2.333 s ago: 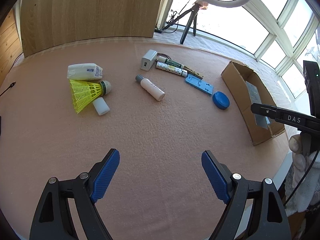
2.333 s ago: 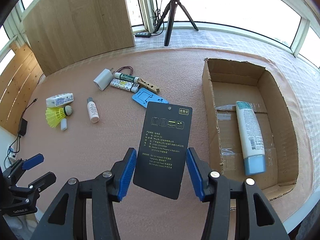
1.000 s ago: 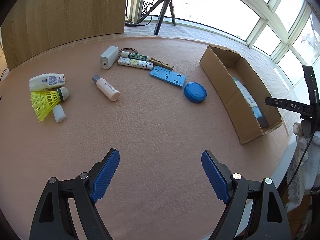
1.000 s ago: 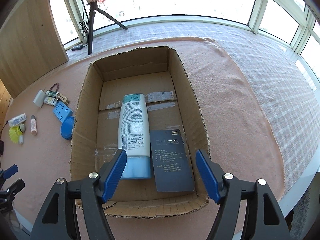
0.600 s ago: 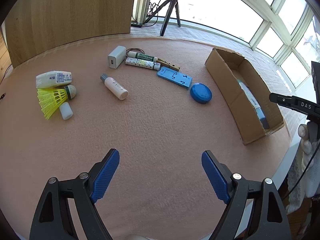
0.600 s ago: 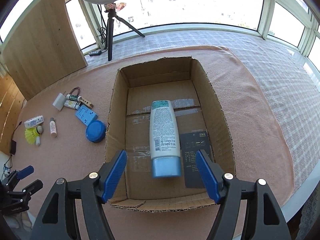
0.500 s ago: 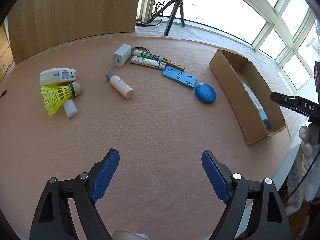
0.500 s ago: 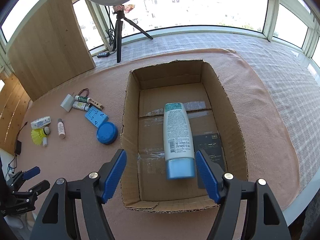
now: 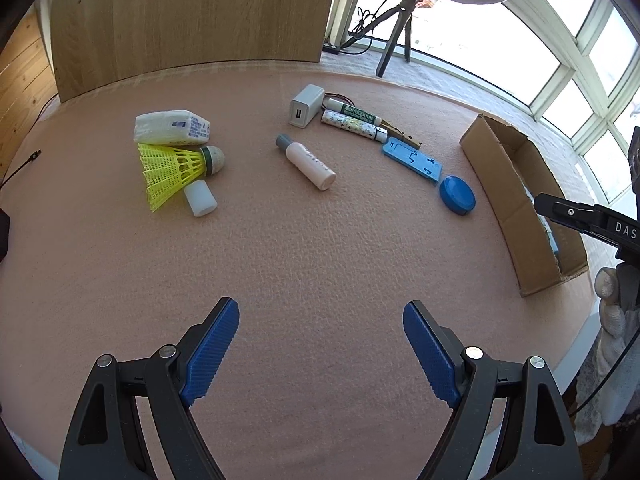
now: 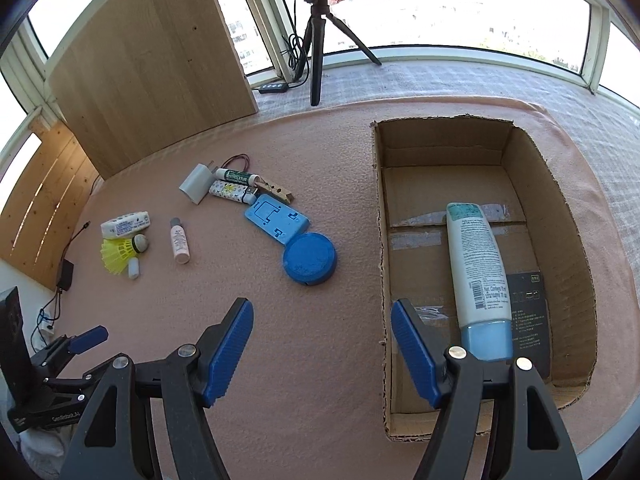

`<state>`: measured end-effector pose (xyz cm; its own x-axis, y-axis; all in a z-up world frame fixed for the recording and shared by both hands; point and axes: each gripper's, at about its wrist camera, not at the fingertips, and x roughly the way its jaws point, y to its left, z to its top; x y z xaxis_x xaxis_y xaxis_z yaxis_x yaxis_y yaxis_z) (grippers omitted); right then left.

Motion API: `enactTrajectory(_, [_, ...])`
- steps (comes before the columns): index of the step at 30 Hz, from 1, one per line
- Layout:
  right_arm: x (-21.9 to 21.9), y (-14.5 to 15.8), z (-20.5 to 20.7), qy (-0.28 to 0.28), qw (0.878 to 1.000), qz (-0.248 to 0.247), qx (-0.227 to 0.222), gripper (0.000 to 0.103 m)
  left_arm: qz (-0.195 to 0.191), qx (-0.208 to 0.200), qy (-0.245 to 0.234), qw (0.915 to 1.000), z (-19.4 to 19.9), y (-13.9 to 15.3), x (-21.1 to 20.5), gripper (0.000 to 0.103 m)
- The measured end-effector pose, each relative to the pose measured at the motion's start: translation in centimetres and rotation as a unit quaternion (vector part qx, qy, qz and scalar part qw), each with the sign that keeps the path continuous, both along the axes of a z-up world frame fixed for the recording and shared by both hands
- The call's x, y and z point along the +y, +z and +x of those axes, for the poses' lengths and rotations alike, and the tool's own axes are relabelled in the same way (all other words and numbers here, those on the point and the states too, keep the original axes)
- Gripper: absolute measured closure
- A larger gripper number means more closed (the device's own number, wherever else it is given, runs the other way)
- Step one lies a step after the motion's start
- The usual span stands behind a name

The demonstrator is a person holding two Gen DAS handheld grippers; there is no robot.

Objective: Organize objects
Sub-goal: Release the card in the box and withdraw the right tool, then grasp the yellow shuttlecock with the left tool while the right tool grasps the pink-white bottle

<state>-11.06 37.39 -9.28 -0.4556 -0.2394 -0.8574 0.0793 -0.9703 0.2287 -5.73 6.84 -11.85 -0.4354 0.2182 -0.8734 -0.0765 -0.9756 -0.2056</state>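
A cardboard box (image 10: 568, 216) (image 9: 496, 176) lies on the pink mat at the right, holding a white tube with a blue cap (image 10: 478, 276) and a black card (image 10: 528, 320). My right gripper (image 10: 322, 344) is open and empty over the mat, just left of the box's near wall. A blue round lid (image 10: 310, 258) (image 9: 457, 195) and a blue plastic holder (image 10: 276, 220) (image 9: 414, 160) lie ahead of it. My left gripper (image 9: 320, 344) is open and empty above bare mat. Ahead of it lie a small white bottle (image 9: 306, 162), a yellow shuttlecock (image 9: 172, 168), a white packet (image 9: 172, 127) and a white charger (image 9: 306, 105).
Lip balm sticks (image 9: 354, 118) and a wooden clip (image 9: 400, 136) lie behind the blue holder. A small white cap (image 9: 200, 199) rests by the shuttlecock. A wooden board (image 9: 192, 12) and a ring-light tripod (image 10: 316, 40) stand behind the mat. The mat's near edge runs at the right (image 9: 576, 340).
My right gripper let go of the black card inside the box, then swung left off the box. My left gripper drifted across the mat, so the objects shifted right in its view.
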Motion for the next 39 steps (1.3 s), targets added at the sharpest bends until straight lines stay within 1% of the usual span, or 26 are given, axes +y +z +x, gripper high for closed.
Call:
enactTrajectory(8, [-2.5,-0.4,-0.9,0.017,1.000,-0.013,-0.008,0.035,-0.007,0.004,0.035,0.9994,-0.6,0.3,-3.9,0.016])
enactTrajectory(15, [-5.1,0.2,-2.0,0.039,0.999,-0.033,-0.009,0.035,-0.009,0.026,0.053,0.9982,-2.2,1.9,-6.8,0.016])
enactTrajectory(19, [-7.3,0.8,-3.3,0.053,0.997,-0.057,-0.011,0.035,-0.009,0.034,0.058,0.9977,-3.6,2.7,-9.2,0.016])
enactTrajectory(24, [-11.2,1.7,-5.1,0.081,0.993,-0.083,-0.014,0.035,-0.008,0.036,0.055,0.9978,-5.8,3.2,-12.1,0.016])
enactTrajectory(28, [-14.6,1.9,-6.3,0.105,0.990,-0.091,-0.018,0.035,0.004,0.024,0.045,0.9987,-7.3,2.3,-13.9,0.016])
enactTrajectory(32, [-17.3,0.9,-7.5,0.115,0.988,-0.094,-0.033,0.035,0.027,0.001,0.044,0.9987,-8.7,0.2,-14.7,0.017])
enactTrajectory(34, [-18.2,0.3,-7.9,0.116,0.987,-0.101,-0.043,0.035,0.034,-0.002,0.044,0.9984,-9.2,-0.6,-14.6,0.019])
enactTrajectory(39, [-18.9,-1.7,-9.1,0.099,0.989,-0.093,-0.062,0.036,0.050,-0.002,0.037,0.9981,-10.2,-1.7,-13.5,0.027])
